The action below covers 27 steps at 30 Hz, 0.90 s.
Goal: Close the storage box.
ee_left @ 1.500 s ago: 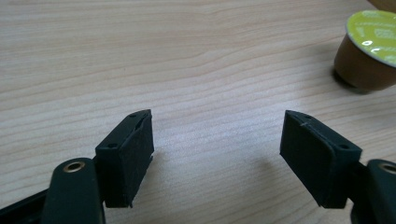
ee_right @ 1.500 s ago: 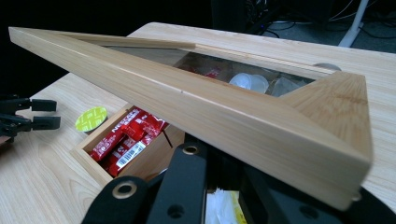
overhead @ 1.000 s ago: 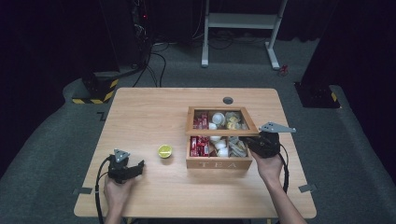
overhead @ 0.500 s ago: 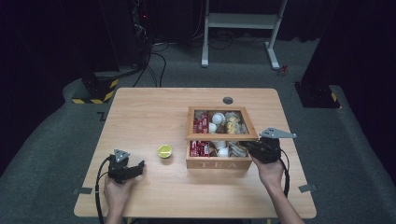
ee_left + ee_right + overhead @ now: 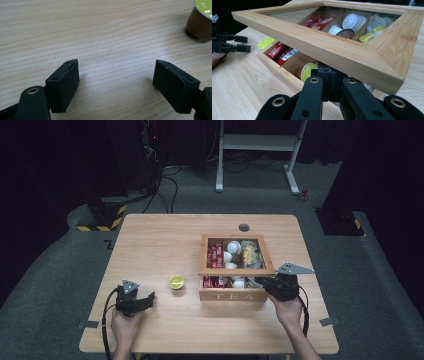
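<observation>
Wooden tea box [image 5: 234, 290] stands on the right half of the tabletop [image 5: 165, 235], its front wall, lettered TEA, facing the near edge. Its glass-paned lid [image 5: 352, 53] is raised at the front, tilted, with a gap between lid frame and box wall. In the right gripper view the right tool [image 5: 331, 82] is closed together beneath the front rail of the lid frame; whether it pinches the rail or only bears against it from below cannot be told. In the high view that tool [image 5: 270, 284] sits at the box's near right corner, held by a hand coming from the near edge.

Contents seen through the gap and pane: red sachets [image 5: 284, 53], a capsule with a yellow-green top [image 5: 308, 71], white capsules [image 5: 352, 21] and clear packets with yellow labels [image 5: 368, 37].

Left tool [image 5: 116, 83] rests low over bare wood near the near left corner of the tabletop, jaws wide apart with nothing between them (they have just been opening). A brown capsule with a green lid [image 5: 201, 20] stands on the tabletop apart from it, between the left tool and the box.
</observation>
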Each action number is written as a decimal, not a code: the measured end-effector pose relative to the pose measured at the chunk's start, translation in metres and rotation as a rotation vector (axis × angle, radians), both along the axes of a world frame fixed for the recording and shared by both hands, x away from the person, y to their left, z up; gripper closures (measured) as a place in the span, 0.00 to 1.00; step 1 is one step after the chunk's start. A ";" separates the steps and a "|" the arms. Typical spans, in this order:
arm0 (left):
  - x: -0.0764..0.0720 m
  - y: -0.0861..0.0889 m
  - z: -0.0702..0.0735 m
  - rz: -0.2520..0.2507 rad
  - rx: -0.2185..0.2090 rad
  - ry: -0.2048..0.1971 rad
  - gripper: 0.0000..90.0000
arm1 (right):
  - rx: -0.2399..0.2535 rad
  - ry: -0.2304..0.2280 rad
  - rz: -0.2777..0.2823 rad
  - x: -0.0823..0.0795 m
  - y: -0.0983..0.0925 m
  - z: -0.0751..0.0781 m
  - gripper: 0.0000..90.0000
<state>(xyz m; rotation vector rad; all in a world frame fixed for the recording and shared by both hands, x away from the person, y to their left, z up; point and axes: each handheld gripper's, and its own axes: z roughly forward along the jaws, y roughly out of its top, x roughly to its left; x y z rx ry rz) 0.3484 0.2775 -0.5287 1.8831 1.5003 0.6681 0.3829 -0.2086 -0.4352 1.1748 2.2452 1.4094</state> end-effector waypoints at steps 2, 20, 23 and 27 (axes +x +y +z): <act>0.000 0.000 0.000 0.000 0.000 0.000 0.24 | 0.000 0.002 -0.001 0.000 0.000 -0.001 1.00; 0.000 0.000 0.000 0.001 -0.001 0.000 0.24 | 0.002 0.045 0.009 -0.010 0.003 -0.020 1.00; 0.000 0.000 0.000 0.002 -0.005 -0.002 0.24 | -0.004 0.041 0.014 -0.012 0.004 -0.023 0.99; 0.000 0.000 0.000 0.003 -0.005 -0.001 0.24 | 0.005 0.050 0.011 -0.014 0.003 -0.030 0.99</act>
